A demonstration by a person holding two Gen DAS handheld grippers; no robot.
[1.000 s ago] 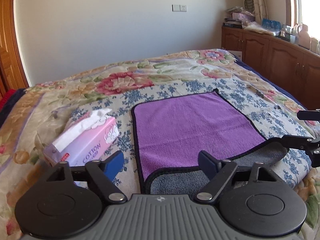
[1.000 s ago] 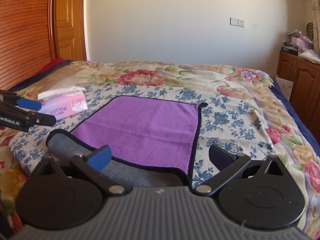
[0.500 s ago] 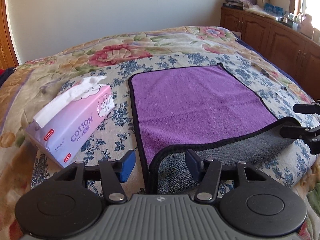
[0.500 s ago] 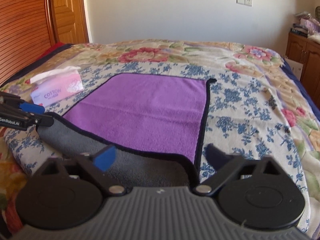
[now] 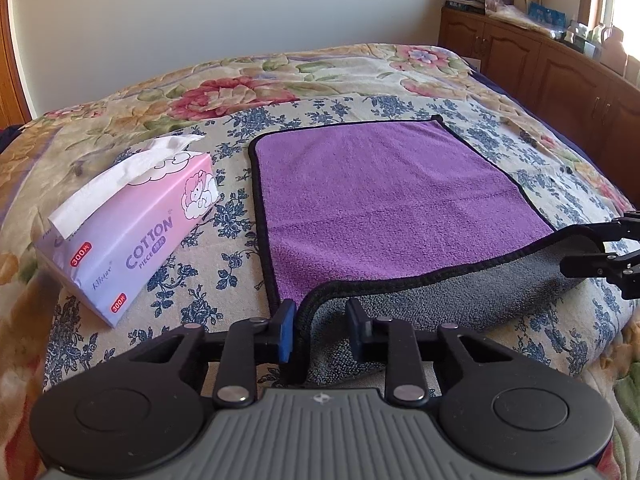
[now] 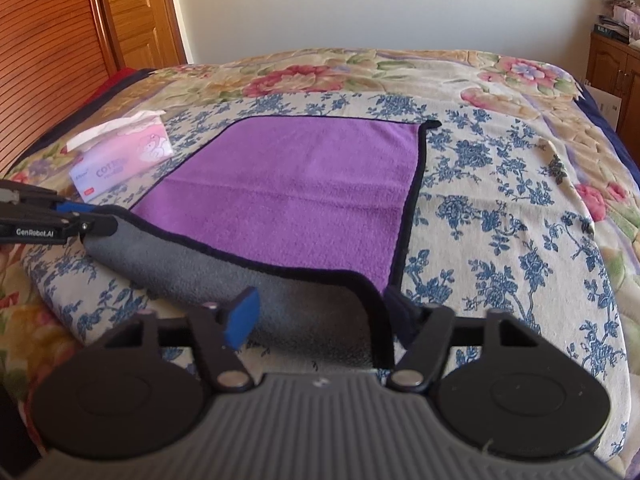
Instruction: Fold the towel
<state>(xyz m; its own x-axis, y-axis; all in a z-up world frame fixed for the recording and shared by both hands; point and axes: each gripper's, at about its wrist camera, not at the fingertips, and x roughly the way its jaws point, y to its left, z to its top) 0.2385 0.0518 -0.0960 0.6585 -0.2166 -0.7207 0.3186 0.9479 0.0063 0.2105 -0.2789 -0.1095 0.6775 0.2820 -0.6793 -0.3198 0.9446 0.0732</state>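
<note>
A purple towel [image 5: 384, 200] with a grey underside and black trim lies flat on the flowered bed; it also shows in the right wrist view [image 6: 304, 188]. Its near edge is rolled up, grey side out. My left gripper [image 5: 320, 326] is partly closed around the towel's near left corner, with a gap still between the pads. My right gripper [image 6: 320, 312] is open around the near right corner. Each gripper shows at the edge of the other's view, my right gripper in the left wrist view [image 5: 600, 248] and my left gripper in the right wrist view [image 6: 60, 220].
A pink tissue box [image 5: 132, 228] stands on the bed [image 5: 320, 76] left of the towel, also in the right wrist view [image 6: 124, 156]. Wooden cabinets [image 5: 560, 64] line the right wall. A wooden door [image 6: 132, 12] is at the far left.
Both grippers have moved forward and down onto the towel's near corners, and their jaws have narrowed. The near edge has lifted and rolled further over the purple side.
</note>
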